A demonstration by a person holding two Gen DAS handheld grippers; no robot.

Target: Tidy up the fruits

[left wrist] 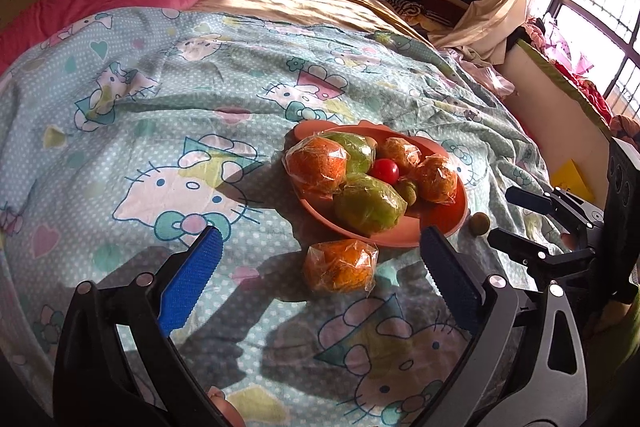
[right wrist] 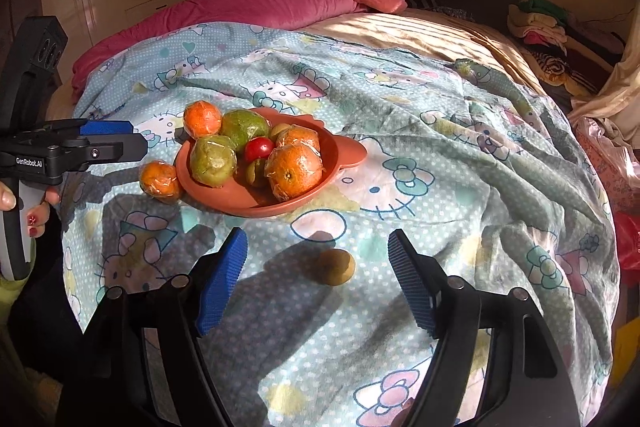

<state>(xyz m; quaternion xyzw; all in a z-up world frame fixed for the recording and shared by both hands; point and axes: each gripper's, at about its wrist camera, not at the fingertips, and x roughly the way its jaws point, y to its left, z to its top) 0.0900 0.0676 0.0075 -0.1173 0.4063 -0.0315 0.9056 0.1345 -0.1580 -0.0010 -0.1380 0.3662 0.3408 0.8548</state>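
While fingers gape, plate (right wrist: pixel 224 193) lies lengthwise leftward.

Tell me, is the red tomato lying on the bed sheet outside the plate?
No, the tomato lies in the plate among the wrapped fruits.
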